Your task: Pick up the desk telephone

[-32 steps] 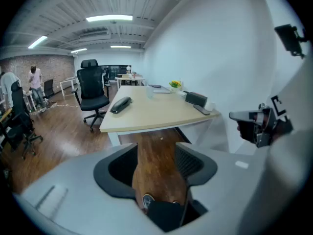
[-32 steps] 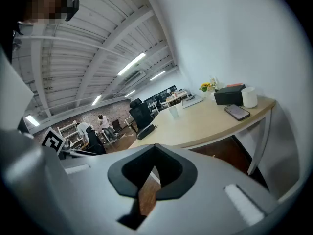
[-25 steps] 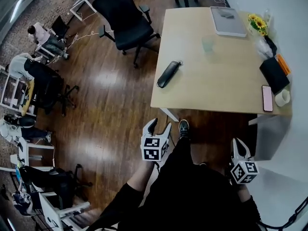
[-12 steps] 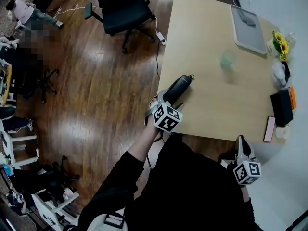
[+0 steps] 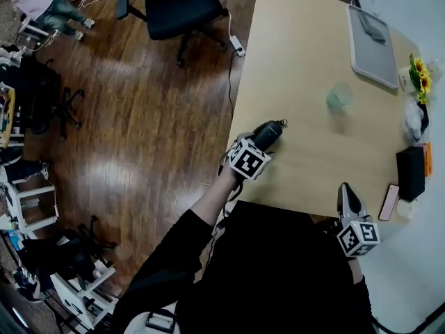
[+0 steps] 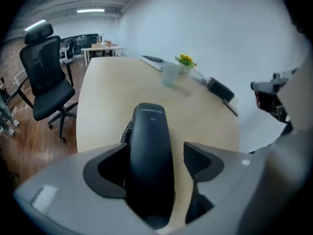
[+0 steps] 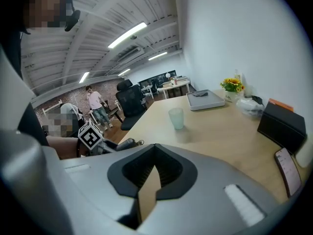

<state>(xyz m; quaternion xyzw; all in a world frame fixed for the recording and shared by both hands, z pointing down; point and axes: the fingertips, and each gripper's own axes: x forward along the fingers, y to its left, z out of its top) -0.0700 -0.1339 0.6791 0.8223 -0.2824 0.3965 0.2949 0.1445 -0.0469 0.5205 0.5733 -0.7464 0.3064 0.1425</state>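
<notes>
At the near-left edge of the table (image 5: 306, 54), about 8 o'clock on its top in the head view, the desk telephone (image 6: 149, 131) lies flat, a black handset pointing toward 1 o'clock; the left gripper (image 5: 257, 147) straddles its near end with jaws spread wide, a clear gap at the right pad and no pad seen pressing, so nothing is held; the right gripper (image 5: 345, 192) hangs at 4 o'clock of the handset, off the table's near edge, jaws together and empty. Hazards, as judged: the handset sits nearer the left jaw, so closing may shove it sideways toward the edge just beside it; its shell looks smooth and rounded and could slip forward out of the pads; a grip at the near end alone may let the far end droop on lifting; the cup (image 5: 339, 96) at 2 o'clock stands well apart, no concern.
</notes>
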